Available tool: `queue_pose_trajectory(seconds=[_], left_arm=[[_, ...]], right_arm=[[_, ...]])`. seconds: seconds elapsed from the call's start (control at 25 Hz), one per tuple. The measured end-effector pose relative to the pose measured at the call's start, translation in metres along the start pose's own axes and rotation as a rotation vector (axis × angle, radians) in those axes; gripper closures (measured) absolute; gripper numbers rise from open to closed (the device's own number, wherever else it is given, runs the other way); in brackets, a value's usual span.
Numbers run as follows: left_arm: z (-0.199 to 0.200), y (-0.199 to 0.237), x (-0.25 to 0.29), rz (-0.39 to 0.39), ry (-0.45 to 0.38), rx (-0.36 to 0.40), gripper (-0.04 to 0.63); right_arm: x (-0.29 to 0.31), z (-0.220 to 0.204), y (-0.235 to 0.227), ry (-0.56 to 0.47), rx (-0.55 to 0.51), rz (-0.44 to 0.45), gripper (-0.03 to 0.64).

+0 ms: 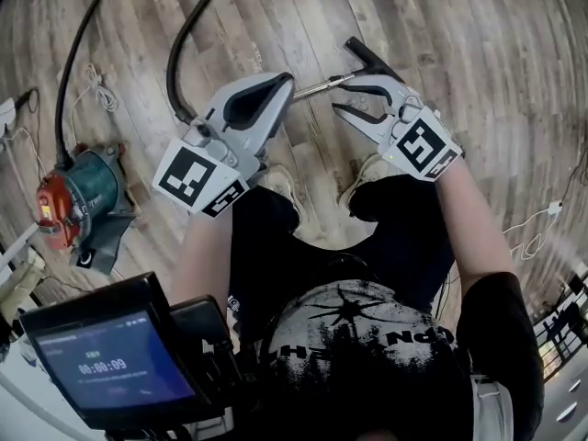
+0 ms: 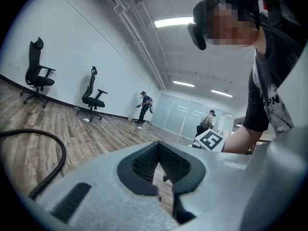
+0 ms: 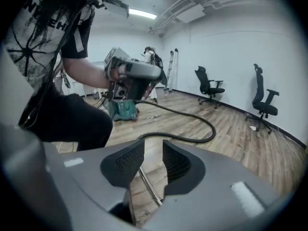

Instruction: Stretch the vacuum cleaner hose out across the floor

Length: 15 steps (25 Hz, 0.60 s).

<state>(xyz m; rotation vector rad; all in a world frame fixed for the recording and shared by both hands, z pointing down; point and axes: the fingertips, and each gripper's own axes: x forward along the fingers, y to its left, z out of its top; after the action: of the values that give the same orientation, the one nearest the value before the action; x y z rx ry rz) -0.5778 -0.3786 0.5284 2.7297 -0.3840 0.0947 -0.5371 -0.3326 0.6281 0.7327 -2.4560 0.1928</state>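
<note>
The black vacuum hose (image 1: pixel 176 58) curves over the wooden floor from the top of the head view down beside my left gripper (image 1: pixel 283 83). That gripper's jaws are shut with nothing between them. The hose ends in a metal tube (image 1: pixel 317 86) with a black handle (image 1: pixel 370 59). My right gripper (image 1: pixel 338 96) is open, just right of the tube. In the right gripper view the metal tube (image 3: pixel 149 186) lies on the floor below the gap of the right gripper (image 3: pixel 151 150), with the hose (image 3: pixel 192 121) looping beyond. The teal and red vacuum cleaner (image 1: pixel 83 196) stands at the left.
A second black hose or cable (image 1: pixel 73 72) runs to the cleaner, and white cords (image 1: pixel 99 95) lie on the floor. A phone (image 1: pixel 110 366) is mounted at my chest. Office chairs (image 3: pixel 262 102) line the far wall. People (image 2: pixel 144 105) stand at the back.
</note>
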Motion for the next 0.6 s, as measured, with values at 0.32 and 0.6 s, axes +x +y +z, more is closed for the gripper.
queue_pose_trajectory(seconds=[0.32, 0.6], left_arm=[[-0.155, 0.076, 0.034, -0.003, -0.005, -0.159, 0.592], [-0.210, 0.096, 0.020, 0.067, 0.005, -0.248, 0.593]], right_arm=[[0.189, -0.243, 0.030, 0.375, -0.121, 0.228, 0.410], [0.280, -0.380, 0.034, 0.645, -0.210, 0.237, 0.365]])
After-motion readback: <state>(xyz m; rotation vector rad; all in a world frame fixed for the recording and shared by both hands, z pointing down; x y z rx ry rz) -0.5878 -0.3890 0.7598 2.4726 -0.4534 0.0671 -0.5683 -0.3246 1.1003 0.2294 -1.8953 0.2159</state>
